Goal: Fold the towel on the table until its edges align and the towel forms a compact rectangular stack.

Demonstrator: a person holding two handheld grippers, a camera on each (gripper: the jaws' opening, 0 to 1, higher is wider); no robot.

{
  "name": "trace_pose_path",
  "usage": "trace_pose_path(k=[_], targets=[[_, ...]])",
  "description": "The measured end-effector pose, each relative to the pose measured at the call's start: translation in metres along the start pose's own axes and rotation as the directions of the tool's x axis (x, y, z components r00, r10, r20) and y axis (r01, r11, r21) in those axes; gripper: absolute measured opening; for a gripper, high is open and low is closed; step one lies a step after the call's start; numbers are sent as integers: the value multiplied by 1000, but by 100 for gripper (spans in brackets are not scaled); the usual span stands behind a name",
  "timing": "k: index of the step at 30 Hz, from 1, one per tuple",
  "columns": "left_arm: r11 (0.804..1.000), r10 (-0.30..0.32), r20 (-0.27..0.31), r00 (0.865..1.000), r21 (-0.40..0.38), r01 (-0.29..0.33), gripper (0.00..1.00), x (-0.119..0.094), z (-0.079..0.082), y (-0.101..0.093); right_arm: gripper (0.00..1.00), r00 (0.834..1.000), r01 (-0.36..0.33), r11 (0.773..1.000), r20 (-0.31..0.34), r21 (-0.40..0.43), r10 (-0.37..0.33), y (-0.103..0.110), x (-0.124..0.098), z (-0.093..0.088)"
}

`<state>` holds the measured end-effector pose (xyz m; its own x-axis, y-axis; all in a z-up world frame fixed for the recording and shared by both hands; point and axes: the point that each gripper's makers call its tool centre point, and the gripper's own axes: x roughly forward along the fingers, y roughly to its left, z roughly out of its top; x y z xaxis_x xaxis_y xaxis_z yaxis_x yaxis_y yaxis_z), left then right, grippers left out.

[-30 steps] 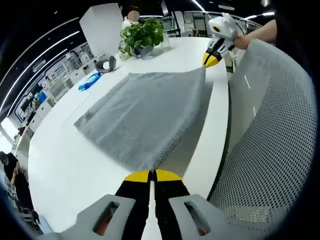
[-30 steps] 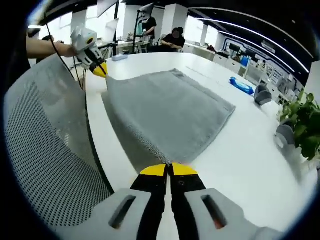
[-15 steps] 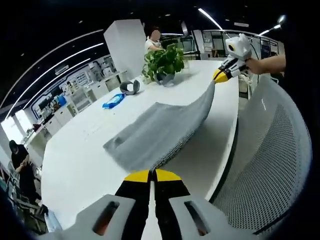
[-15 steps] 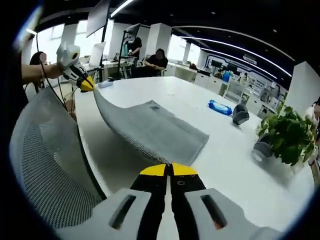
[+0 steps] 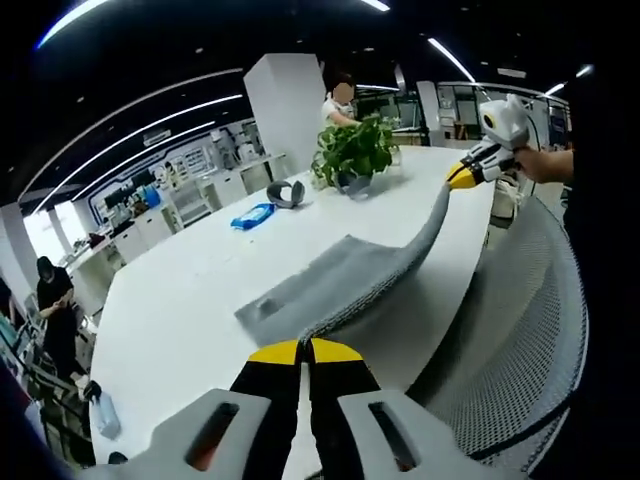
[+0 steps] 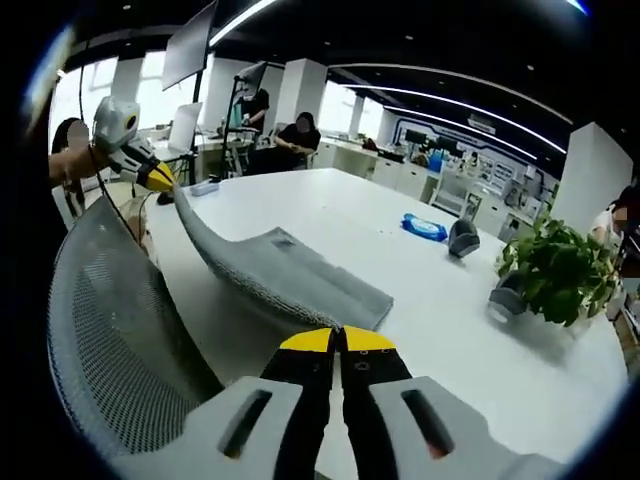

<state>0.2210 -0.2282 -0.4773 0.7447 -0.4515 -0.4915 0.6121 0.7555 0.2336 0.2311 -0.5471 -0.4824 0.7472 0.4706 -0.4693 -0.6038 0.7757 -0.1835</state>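
Observation:
A grey towel (image 5: 340, 285) lies partly on the white table (image 5: 180, 330), its near edge lifted into the air. My left gripper (image 5: 304, 349) is shut on one near corner of that edge. In the left gripper view, the right gripper (image 5: 462, 178) holds the other near corner, at the upper right. In the right gripper view the towel (image 6: 285, 275) sags between my right gripper (image 6: 335, 339), shut on its corner, and the left gripper (image 6: 160, 178) at the upper left. The far edge rests flat on the table (image 6: 450, 310).
A grey mesh chair back (image 5: 520, 330) stands close to the table edge, also seen as the chair (image 6: 110, 330). A potted plant (image 5: 355, 150), a blue packet (image 5: 250, 214) and a grey headset (image 5: 286, 192) sit at the far side. People sit at desks (image 6: 300, 130) behind.
Both grippers have risen and carried the near edge of the towel up off the table. The towel now hangs in a curve between them, with less of it lying flat.

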Motion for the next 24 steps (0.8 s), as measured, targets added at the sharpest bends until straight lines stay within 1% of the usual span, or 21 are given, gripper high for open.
trace_pose_path(k=[5,10,13,18,24], targets=[[1000,6,-5,1000,-29,-7,2,-15,0,-7,0,1000,0,999,-1,35,0,8,-13,0],[999,13,-19,1000,-45,-14,1,-25,0,-9,0,1000,-12,1000,-15,15,12,19,-25,1],[999,14,-30,999,-35,-15,1,-29,-1,-11,0,1000,-22,1000,-20,16,23,22,-29,0],[999,18,-31,999,-36,-20,2,-29,0,-10,0,1000,-20,999,-11,42,21,21,-28,1],[1000,19,-39,999,-24,-20,2,-21,-5,-5,0,1000,-12,999,-5,37,12,13,-17,6]])
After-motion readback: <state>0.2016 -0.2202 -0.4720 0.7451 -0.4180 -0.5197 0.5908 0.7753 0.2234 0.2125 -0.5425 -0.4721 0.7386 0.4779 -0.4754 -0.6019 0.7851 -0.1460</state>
